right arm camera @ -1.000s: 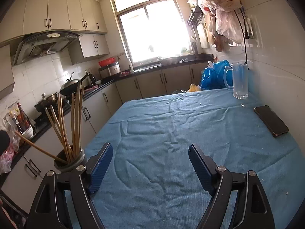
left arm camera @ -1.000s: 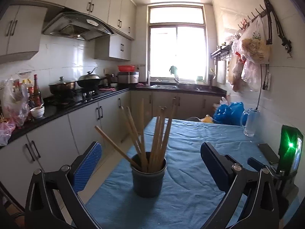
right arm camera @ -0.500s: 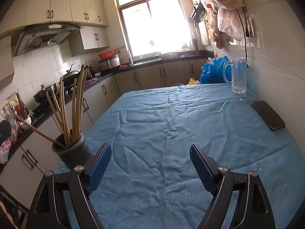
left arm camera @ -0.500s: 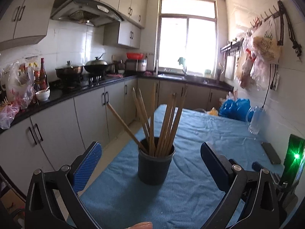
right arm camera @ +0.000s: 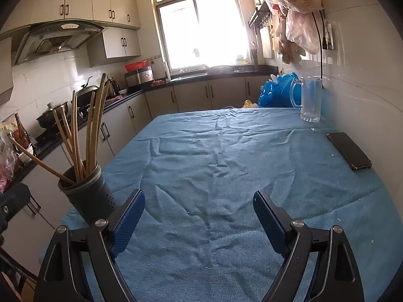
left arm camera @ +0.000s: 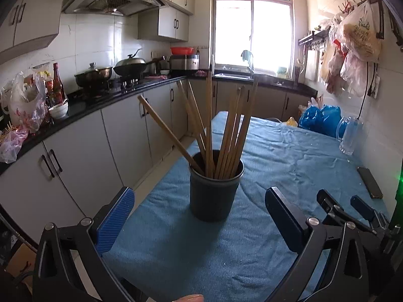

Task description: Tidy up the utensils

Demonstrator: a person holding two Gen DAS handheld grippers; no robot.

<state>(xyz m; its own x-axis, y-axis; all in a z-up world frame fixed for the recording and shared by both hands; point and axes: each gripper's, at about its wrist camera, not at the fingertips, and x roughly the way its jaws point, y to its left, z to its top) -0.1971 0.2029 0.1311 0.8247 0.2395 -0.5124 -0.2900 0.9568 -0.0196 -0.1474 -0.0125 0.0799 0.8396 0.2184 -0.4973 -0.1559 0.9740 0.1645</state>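
A dark round holder (left arm camera: pixel 214 191) stands near the left edge of the blue-clothed table (left arm camera: pixel 289 166), filled with several long wooden chopsticks (left arm camera: pixel 226 130) that fan out upward. My left gripper (left arm camera: pixel 199 192) is open and faces the holder, which stands just ahead of its blue-padded fingers without touching them. In the right wrist view the holder (right arm camera: pixel 88 191) and chopsticks (right arm camera: pixel 88 130) sit at the left, beside my right gripper (right arm camera: pixel 199 196). Its jaws are opening over bare cloth (right arm camera: pixel 226 151), with nothing between them.
A black phone (right arm camera: pixel 348 151) lies at the table's right edge by the tiled wall. A glass mug (right arm camera: pixel 311 100) and blue bags (right arm camera: pixel 277 93) stand at the far end. The kitchen counter with pots (left arm camera: pixel 100 75) runs along the left. A fingertip (left arm camera: pixel 189 298) shows at the bottom.
The left gripper has sunk and tipped, so the holder now sits higher in its view. The right gripper's jaws have spread a little wider and the holder shows more fully at its left.
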